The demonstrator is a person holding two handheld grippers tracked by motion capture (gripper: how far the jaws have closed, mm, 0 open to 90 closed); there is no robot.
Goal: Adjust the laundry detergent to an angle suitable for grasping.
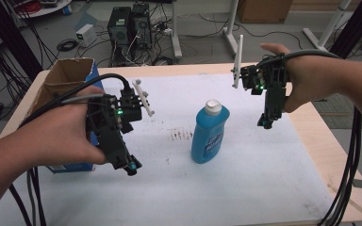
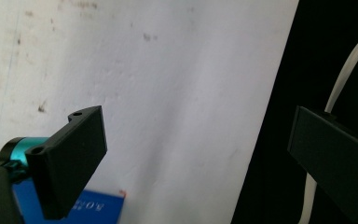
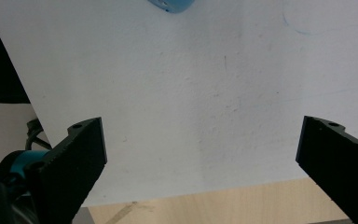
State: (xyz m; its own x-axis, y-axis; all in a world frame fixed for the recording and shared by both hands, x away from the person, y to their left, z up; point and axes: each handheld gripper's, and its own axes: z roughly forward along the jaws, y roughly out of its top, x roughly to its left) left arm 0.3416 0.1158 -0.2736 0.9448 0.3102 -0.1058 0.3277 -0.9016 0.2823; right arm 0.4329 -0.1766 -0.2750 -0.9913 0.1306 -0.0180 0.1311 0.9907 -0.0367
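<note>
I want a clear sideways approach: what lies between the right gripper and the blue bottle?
Nothing: in the high view only bare white sheet separates the right gripper from the blue bottle. The gripper is held above the sheet, jaws open.

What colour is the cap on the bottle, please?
White: the cap tops the blue bottle, clearest in the high view.
</note>
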